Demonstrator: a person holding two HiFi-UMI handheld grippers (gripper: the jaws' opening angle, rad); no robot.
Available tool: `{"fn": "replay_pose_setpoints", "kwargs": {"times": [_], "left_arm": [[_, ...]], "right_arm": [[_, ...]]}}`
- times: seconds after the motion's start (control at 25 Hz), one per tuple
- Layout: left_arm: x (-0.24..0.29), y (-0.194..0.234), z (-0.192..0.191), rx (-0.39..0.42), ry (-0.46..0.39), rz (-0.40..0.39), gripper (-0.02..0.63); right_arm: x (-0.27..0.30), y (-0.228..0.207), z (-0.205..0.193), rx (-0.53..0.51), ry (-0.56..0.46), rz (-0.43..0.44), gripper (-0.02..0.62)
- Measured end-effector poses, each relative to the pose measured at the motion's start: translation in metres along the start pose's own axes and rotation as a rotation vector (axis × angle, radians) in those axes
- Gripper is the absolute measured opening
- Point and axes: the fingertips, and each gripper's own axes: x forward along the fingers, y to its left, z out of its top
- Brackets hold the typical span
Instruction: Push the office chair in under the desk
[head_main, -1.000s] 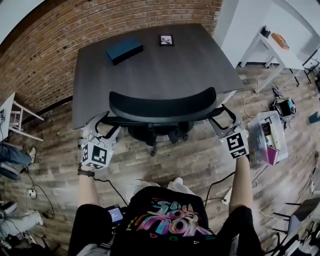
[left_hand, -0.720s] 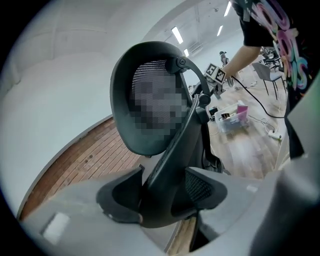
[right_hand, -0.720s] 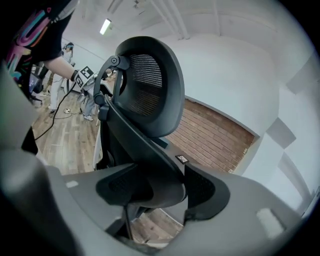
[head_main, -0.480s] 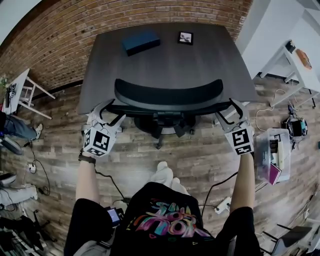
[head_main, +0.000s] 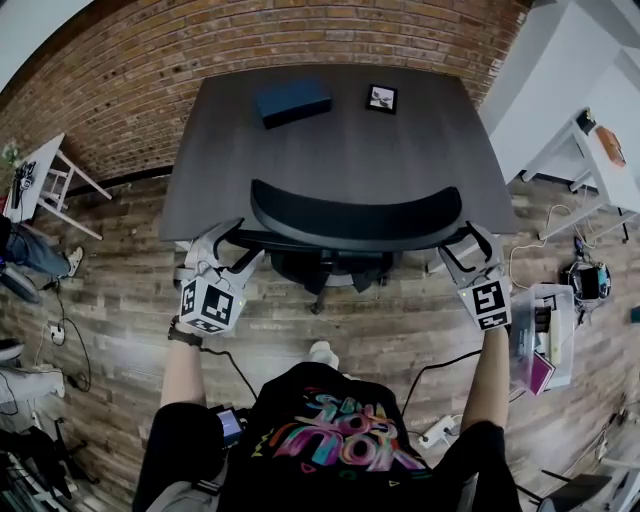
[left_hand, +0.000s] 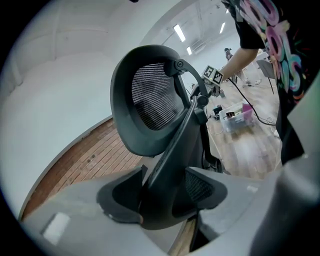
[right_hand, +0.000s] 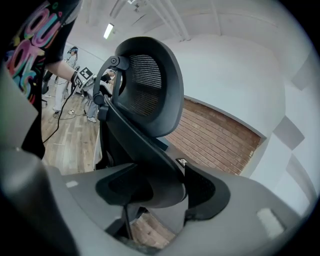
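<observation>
The black office chair (head_main: 355, 215) stands at the front edge of the dark grey desk (head_main: 340, 150), its seat hidden under the top and its curved mesh backrest overlapping the desk's edge. My left gripper (head_main: 237, 244) is at the backrest's left end, shut on the black frame strut. My right gripper (head_main: 463, 243) holds the matching strut at the right end. In the left gripper view the strut runs between the pads of the left gripper (left_hand: 162, 192), below the backrest (left_hand: 150, 100). The right gripper view shows the same for the right gripper (right_hand: 160, 187) and the backrest (right_hand: 150, 85).
A blue box (head_main: 292, 100) and a small picture frame (head_main: 381, 98) lie on the desk's far side, against a brick wall (head_main: 250, 40). A white table (head_main: 575, 140) and a plastic bin (head_main: 540, 335) stand to the right. A white stool (head_main: 45, 180) stands left. Cables trail over the wood floor.
Both grippers keep their hold on the chair's frame. The head view has shifted, so desk and chair now sit a little further right and lower in it.
</observation>
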Motion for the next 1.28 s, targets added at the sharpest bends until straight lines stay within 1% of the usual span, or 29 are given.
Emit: {"fn": "replay_pose_setpoints", "kwargs": {"times": [0.2, 0.44, 0.52, 0.72, 0.84, 1.04, 1.2, 1.28], "left_arm": [[-0.002, 0.003, 0.001, 0.009, -0.006, 0.003, 0.267], [-0.001, 0.001, 0.002, 0.02, -0.025, 0.016, 0.267], [-0.002, 0.002, 0.001, 0.027, -0.029, 0.018, 0.267], [-0.002, 0.001, 0.002, 0.036, -0.027, 0.031, 0.267], [-0.001, 0.0, 0.003, 0.04, -0.028, 0.025, 0.267], [-0.003, 0.0, 0.003, 0.043, -0.016, 0.001, 0.267], [-0.007, 0.002, 0.001, 0.03, 0.002, 0.011, 0.267], [-0.011, 0.004, 0.002, 0.001, 0.001, 0.028, 0.268]], "right_arm": [[0.0, -0.002, 0.004, 0.005, -0.016, 0.002, 0.29], [-0.001, -0.003, -0.004, 0.048, -0.034, -0.019, 0.301], [0.0, -0.002, -0.006, 0.052, -0.027, -0.019, 0.302], [0.0, -0.004, -0.001, 0.044, -0.064, -0.016, 0.302], [-0.002, -0.004, -0.004, 0.045, -0.055, -0.014, 0.305], [-0.001, -0.001, -0.002, 0.026, -0.021, 0.015, 0.304], [-0.005, -0.003, -0.006, 0.039, -0.01, 0.009, 0.302], [-0.01, -0.005, -0.005, 0.082, -0.026, 0.012, 0.296]]}}
